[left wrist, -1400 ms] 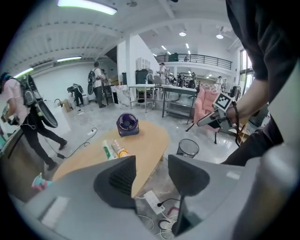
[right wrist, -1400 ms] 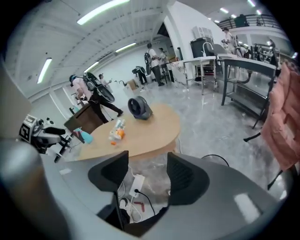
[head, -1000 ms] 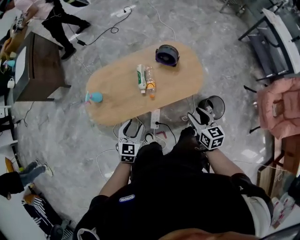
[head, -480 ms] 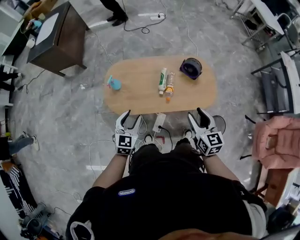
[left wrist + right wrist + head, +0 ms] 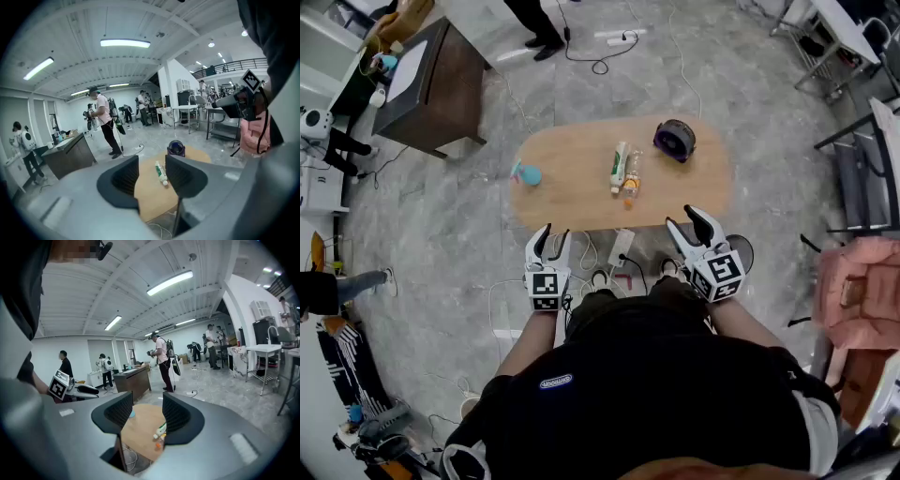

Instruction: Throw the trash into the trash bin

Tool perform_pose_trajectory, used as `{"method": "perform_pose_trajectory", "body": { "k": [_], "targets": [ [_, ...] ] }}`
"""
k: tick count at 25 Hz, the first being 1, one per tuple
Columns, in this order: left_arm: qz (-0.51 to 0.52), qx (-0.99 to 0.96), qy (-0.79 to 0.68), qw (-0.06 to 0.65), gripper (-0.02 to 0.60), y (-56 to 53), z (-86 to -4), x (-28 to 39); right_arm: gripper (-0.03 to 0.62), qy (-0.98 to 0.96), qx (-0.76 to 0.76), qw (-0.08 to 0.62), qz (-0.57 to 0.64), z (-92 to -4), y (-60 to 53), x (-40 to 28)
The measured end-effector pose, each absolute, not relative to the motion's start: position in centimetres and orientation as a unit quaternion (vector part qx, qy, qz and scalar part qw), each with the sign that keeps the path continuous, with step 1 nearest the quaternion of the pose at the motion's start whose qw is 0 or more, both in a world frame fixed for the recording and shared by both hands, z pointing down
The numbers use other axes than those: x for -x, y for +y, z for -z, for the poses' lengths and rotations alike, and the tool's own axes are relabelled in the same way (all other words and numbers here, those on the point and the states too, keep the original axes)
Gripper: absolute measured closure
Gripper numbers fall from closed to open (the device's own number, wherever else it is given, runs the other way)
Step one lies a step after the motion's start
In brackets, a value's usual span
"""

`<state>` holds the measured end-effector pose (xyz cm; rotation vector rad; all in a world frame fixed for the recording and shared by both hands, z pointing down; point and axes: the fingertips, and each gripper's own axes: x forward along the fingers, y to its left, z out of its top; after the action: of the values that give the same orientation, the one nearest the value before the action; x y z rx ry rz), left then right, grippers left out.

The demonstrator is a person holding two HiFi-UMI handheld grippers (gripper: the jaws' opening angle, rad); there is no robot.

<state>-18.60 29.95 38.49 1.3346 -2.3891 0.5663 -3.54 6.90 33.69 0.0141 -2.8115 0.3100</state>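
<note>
Pale wood forms the oval surface (image 5: 572, 192), and the likely trash lies on it near the middle: a white-and-green tube (image 5: 620, 167) with a clear plastic bottle (image 5: 632, 178) just beside it, orange at one end. A round purple object (image 5: 675, 140) sits toward the far right end and a small blue item (image 5: 527, 173) toward the left; whether either counts as trash cannot be told.

The left gripper (image 5: 553, 234) is held in front of the person, short of the surface's near edge. Its jaws stand apart with nothing between them; only the surface and the tube show beyond the gap. The right gripper (image 5: 684, 222) is likewise parted and empty, with the tube and bottle showing far off through the opening.

A dark round container on the floor, just right of the right gripper and partly hidden by it, is probably the trash bin (image 5: 742, 247).

Judged from this, the task has not really begun: nothing is picked up and nothing can be seen in the bin. Reaching the surface, grasping each piece and carrying it to the bin all remain.
</note>
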Motion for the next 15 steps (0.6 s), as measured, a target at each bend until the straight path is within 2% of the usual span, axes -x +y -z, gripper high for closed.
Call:
{"method": "perform_pose_trajectory", "body": {
  "k": [8,15],
  "targets": [
    [-0.227,-0.451,-0.847,0.164,0.423,24.2,-36.7,15.0,0.365,-0.985,-0.003,0.133,-0.106,-32.3,-1.9,0.6],
    [-0.234,-0.457,-0.845,0.149,0.426,22.1,-34.6,13.9,0.368,-0.982,0.046,0.147,-0.114,-32.8,-0.7,1.9]
  ]
}}
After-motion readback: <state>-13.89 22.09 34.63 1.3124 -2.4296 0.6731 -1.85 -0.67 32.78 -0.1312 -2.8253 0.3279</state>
